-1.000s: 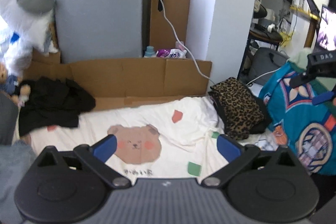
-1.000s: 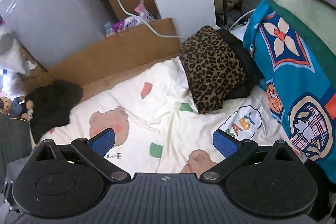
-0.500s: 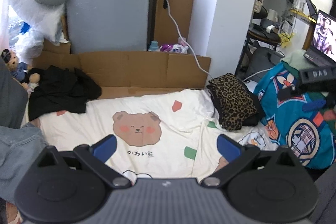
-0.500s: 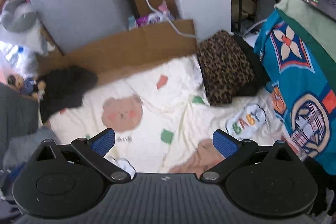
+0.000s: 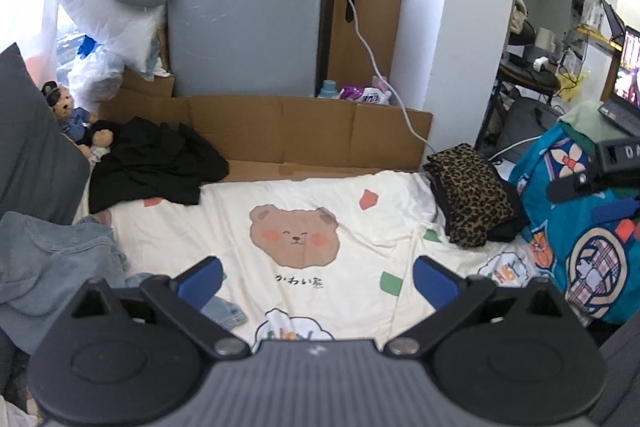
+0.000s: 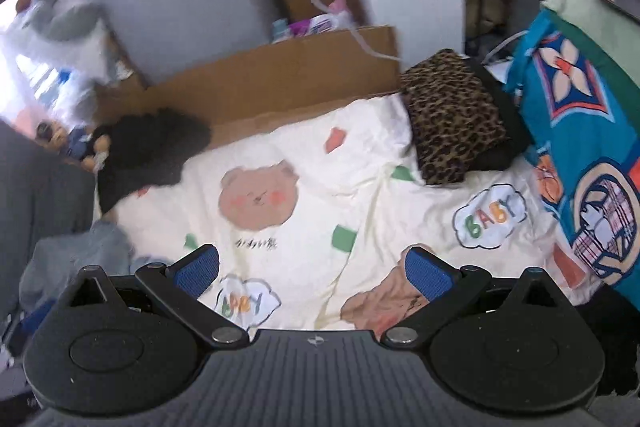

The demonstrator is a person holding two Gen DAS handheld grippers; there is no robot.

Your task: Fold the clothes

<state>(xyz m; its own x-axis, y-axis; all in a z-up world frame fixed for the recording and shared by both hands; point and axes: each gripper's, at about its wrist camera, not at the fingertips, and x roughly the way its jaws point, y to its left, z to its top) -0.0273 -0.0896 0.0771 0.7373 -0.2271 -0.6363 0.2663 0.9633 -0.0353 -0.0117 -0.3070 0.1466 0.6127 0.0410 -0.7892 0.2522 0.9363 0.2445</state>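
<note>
Both cameras have pulled back since the earlier frames, so more of the near edge of the bear-print bedsheet (image 5: pixel 304 195) shows, along with a grey-blue garment (image 5: pixel 52 259) at its left edge that was barely in view a second ago. The left gripper (image 5: pixel 316 277) hangs above the sheet's near edge with its blue-padded fingers spread wide, nothing between them. The right gripper (image 6: pixel 312 273) is likewise splayed and empty over the near edge; part of its body shows at the right of the left wrist view, with the letters "DA" readable.

A crumpled black garment (image 5: pixel 152 163) lies at the far left corner of the sheet, just beside a small teddy bear in blue (image 5: pixel 72 115). A folded leopard-print garment (image 5: pixel 468 191) sits on a black one at the far right corner. A scrap of light denim (image 5: pixel 224 311) pokes out near the left fingertip.

On the sheet, Japanese script sits under the brown bear face, and a cloud patch reads "BABY" (image 6: pixel 488 219); a second cloud patch near the front edge carries coloured letters too blurred to be sure of. A cardboard panel (image 5: pixel 304 131) lines the far edge, with a grey washing machine (image 5: pixel 244 7) behind it bearing white-and-blue labels too small to read. A blue patterned blanket (image 5: pixel 584 243) rises along the right edge.
</note>
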